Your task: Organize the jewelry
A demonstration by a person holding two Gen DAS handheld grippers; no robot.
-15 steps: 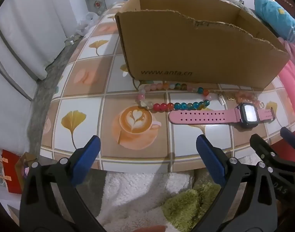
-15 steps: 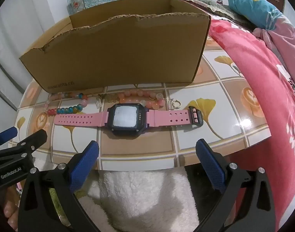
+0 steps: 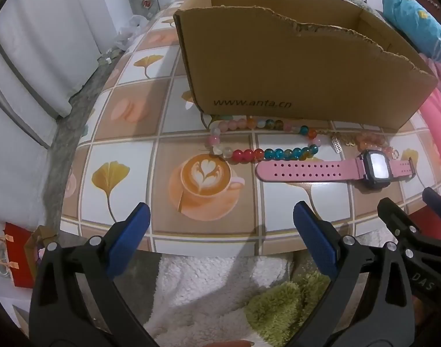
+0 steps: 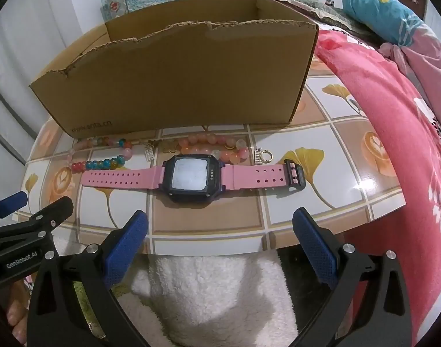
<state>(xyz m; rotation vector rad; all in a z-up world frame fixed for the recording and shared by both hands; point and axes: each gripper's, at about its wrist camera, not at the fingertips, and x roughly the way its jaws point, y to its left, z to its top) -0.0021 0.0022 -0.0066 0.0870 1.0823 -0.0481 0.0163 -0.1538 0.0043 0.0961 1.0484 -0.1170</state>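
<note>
Both your claws hang released and empty at the table's (image 4: 191, 225) near edge. Bring your right gripper (image 4: 220, 231) straight over the pink watch (image 4: 191, 176), which lies flat near that edge in front of the cardboard box (image 4: 177, 81). Pinch the rigid dark case, not the floppy perforated strap. Your left gripper (image 3: 220, 225) faces the 2 glossy bead bracelets (image 3: 258, 147) touching the box's front wall; those round beads will likely roll.

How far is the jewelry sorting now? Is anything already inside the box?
Nothing looks done: the pink-strapped digital watch, multicoloured bead bracelet and peach bead bracelet lie on the table before the brown cardboard box. The left tool and right tool are open, holding nothing. All items remain.
</note>
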